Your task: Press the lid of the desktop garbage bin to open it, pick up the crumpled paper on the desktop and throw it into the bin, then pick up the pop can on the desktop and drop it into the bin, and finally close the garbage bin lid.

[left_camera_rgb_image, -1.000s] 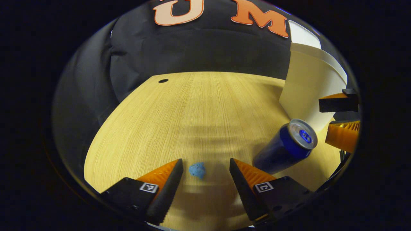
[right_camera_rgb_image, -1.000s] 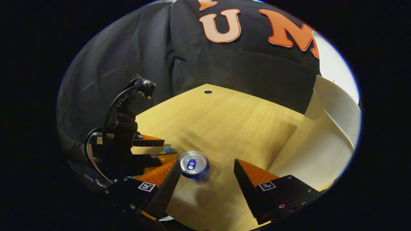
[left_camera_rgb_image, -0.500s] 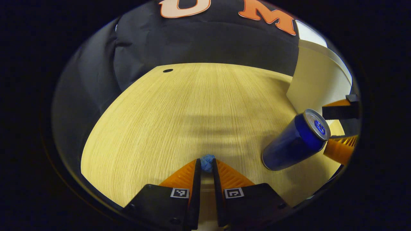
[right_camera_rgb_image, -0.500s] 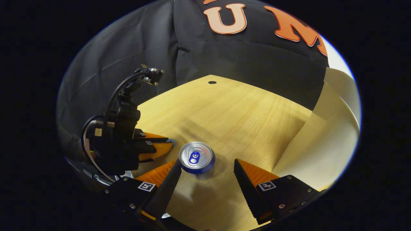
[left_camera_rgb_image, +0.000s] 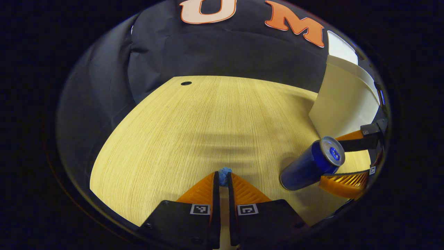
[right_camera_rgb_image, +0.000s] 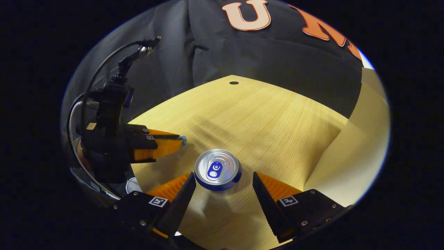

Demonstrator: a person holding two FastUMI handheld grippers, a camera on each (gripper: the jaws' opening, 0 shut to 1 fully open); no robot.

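Pale wooden desk (left_camera_rgb_image: pixel 194 125) carries a blue can (right_camera_rgb_image: pixel 218 170) standing upright. Left of the can, the left gripper (left_camera_rgb_image: pixel 223 178) is clamped on the small blue paper wad (left_camera_rgb_image: pixel 224 172). Around the can, the right gripper (right_camera_rgb_image: pixel 223 185) hangs wide apart. Paper step underway; next I'd expect carrying it to the bin.

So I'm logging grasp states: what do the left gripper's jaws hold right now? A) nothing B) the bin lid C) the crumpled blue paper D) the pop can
C: the left gripper has its jaws closed on the crumpled blue paper, while the pop can stands apart on the desktop.
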